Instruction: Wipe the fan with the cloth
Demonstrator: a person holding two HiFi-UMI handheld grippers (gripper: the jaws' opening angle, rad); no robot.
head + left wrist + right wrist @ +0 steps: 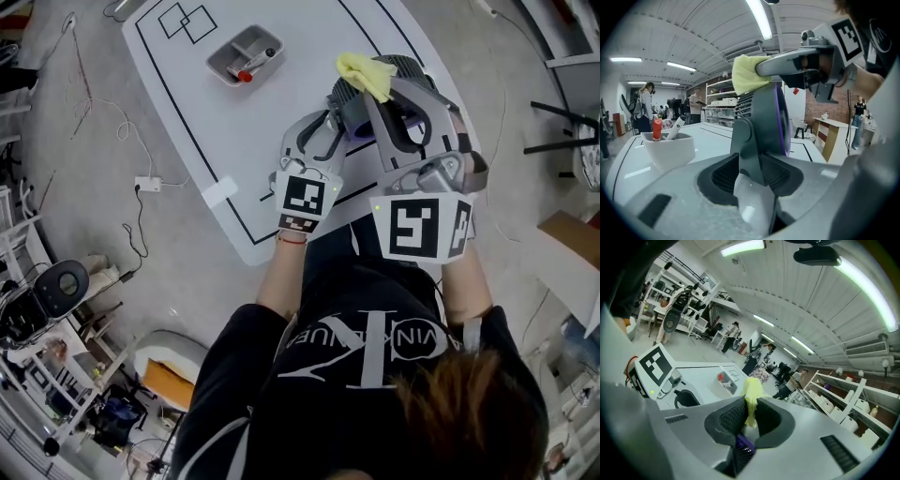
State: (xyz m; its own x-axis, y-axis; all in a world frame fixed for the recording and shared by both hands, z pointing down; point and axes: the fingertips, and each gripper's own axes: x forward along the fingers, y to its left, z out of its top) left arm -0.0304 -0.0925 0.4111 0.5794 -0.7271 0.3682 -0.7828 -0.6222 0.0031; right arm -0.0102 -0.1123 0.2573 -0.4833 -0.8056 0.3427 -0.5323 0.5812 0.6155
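White black-lined table [187, 94], strip-lit workshop, left tool [757, 174] clamped on fan [768, 117] — right tool [748, 417] pinching yellow cloth [752, 391]

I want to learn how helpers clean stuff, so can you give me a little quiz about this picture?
1. What colour is the cloth? A red, B yellow, C blue.
2. True or false: the left gripper grips the fan by its stand.
3. Fill in: the right gripper holds the cloth against the ___ of the fan.

Key: 1 B; 2 true; 3 top.
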